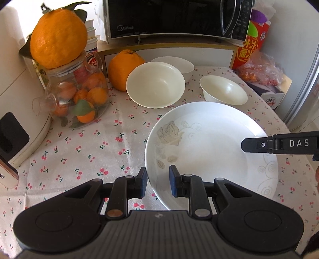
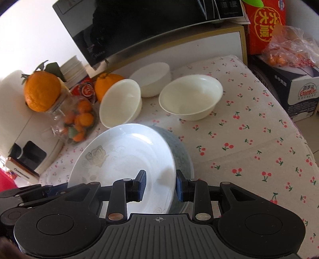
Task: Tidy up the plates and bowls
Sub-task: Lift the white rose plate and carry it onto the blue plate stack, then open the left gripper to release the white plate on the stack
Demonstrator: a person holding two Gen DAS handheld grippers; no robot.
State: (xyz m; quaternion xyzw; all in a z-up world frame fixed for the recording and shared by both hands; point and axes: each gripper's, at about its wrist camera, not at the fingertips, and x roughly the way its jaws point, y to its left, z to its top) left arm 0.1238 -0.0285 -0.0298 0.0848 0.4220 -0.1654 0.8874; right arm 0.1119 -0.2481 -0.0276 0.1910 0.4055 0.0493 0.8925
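Note:
A white plate with a pale rose print (image 1: 211,145) lies in front of me; in the right wrist view the white plate (image 2: 127,155) rests tilted on a second grey-patterned plate (image 2: 182,157). My left gripper (image 1: 158,184) straddles the white plate's near-left rim with its jaws apart. My right gripper (image 2: 160,186) straddles the plates' right rim, jaws apart; it also shows in the left wrist view (image 1: 251,144). Three cream bowls stand behind: one left (image 1: 155,84), one far back (image 1: 179,63), one right (image 1: 223,89).
A glass jar of small oranges (image 1: 79,95) with a large orange on top (image 1: 58,37) stands at left, another orange (image 1: 123,69) behind. A white appliance (image 1: 18,111) is far left, a microwave (image 1: 169,18) at the back, boxes and bagged fruit (image 1: 261,71) at right.

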